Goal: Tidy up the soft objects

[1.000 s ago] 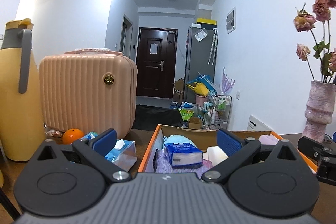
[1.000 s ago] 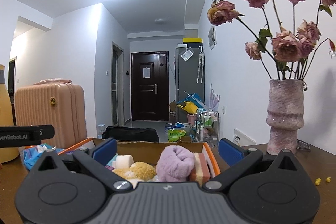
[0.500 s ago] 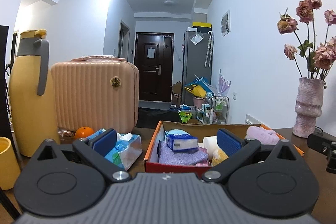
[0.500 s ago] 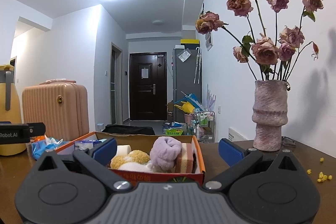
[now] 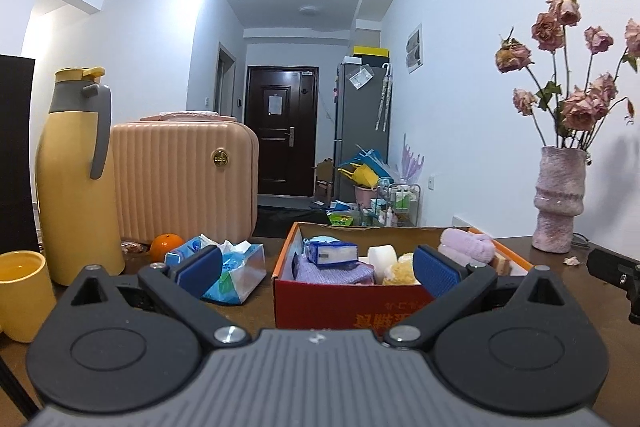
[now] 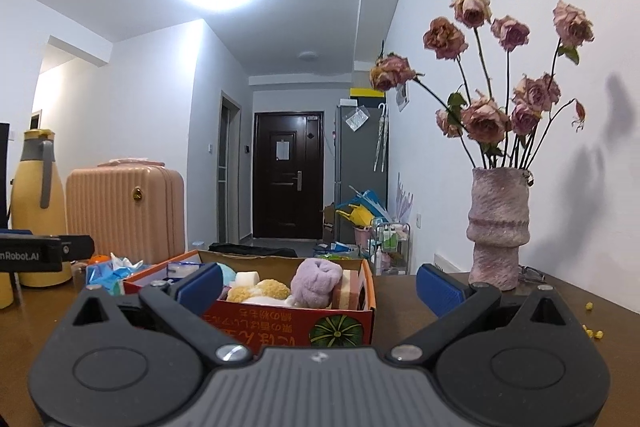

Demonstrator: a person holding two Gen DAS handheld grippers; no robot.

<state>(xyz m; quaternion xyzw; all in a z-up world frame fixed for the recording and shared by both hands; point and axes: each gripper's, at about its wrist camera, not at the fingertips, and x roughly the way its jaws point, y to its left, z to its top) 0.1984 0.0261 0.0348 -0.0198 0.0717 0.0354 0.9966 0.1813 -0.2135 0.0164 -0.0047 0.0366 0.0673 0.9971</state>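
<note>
A red-orange cardboard box (image 5: 344, 303) stands on the brown table, also in the right wrist view (image 6: 280, 323). It holds soft things: a lilac rolled towel (image 5: 466, 251) (image 6: 316, 281), a yellow sponge ball (image 6: 260, 289), a white roll (image 5: 382, 257), a purple cloth (image 5: 332, 271) and a blue tissue pack (image 5: 330, 253). My left gripper (image 5: 318, 271) is open and empty, in front of the box. My right gripper (image 6: 318, 287) is open and empty, before the box's right corner.
A blue tissue packet (image 5: 236, 267) and an orange (image 5: 166, 243) lie left of the box. A yellow flask (image 5: 76, 179), yellow cup (image 5: 22, 291) and pink suitcase (image 5: 184, 179) stand at the left. A vase of dried roses (image 6: 498, 227) stands at the right.
Both grippers have pulled back from the box, which now looks smaller and farther. Both stay open and empty.
</note>
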